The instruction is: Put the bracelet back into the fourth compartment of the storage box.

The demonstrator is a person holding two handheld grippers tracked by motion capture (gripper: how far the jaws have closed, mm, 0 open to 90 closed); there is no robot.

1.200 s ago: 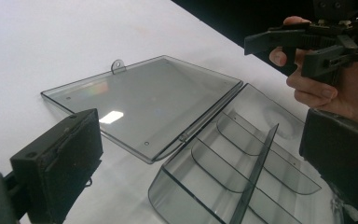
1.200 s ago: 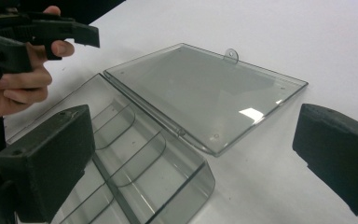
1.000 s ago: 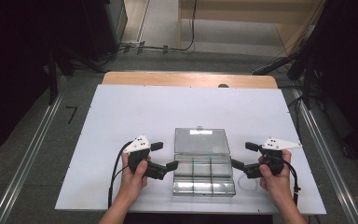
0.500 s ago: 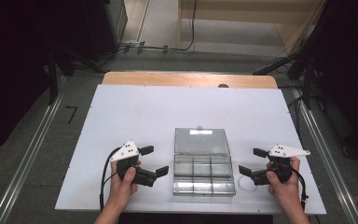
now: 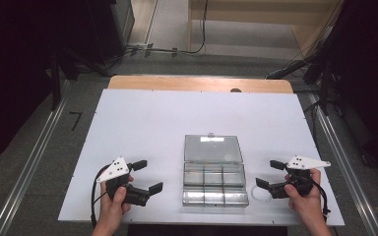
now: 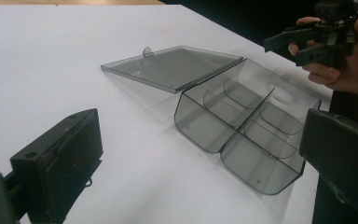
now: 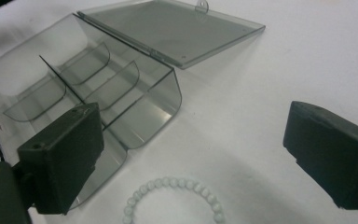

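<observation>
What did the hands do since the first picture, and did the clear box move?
Both hands pulled away from the clear box. The left gripper slid left and toward the table's near edge; the right gripper slid right. Both were touching the box sides before; now they are apart from it, jaws open, holding nothing. The box stayed put with its lid open, and the bead bracelet lies beside it.

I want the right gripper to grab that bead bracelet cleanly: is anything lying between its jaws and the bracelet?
Nothing visible does. The right gripper hangs open over the bead bracelet on bare table; the clear box sits beside it.
</observation>
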